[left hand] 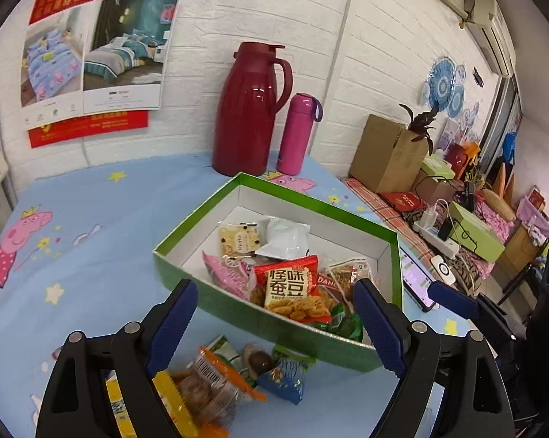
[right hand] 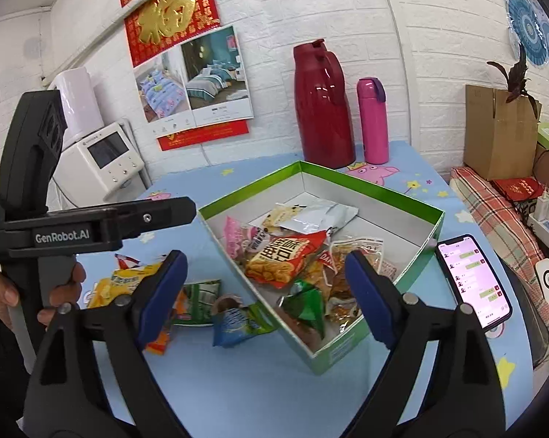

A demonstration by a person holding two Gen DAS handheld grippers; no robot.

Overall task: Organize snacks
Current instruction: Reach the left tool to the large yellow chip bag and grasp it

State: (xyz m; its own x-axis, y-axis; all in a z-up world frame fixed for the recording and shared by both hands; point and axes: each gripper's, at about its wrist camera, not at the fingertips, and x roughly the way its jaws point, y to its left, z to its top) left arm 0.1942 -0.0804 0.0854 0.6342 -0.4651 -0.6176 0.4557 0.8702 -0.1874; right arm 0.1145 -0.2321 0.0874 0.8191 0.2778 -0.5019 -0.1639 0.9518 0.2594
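Observation:
A green box (left hand: 274, 191) (right hand: 384, 190) with a white inside stands open on the blue cartoon tablecloth. It holds several snack packets, among them a red one (left hand: 289, 284) (right hand: 283, 255) and a green one (right hand: 307, 306). Loose packets lie on the cloth beside its near-left wall: a blue one (left hand: 285, 377) (right hand: 237, 325), an orange one (left hand: 219, 376), a green-white one (right hand: 197, 303) and a yellow one (right hand: 117, 284). My left gripper (left hand: 274, 286) hangs open above the loose packets and the box's near wall. My right gripper (right hand: 263, 255) is open over the box's near corner. Neither holds anything.
A dark red thermos jug (left hand: 248, 109) and a pink bottle (left hand: 296, 135) stand behind the box by the wall. A lit phone (right hand: 471, 281) lies right of the box. A hand (right hand: 4, 292) holds the left gripper's body (right hand: 91, 226) at the left. The side table at right is cluttered.

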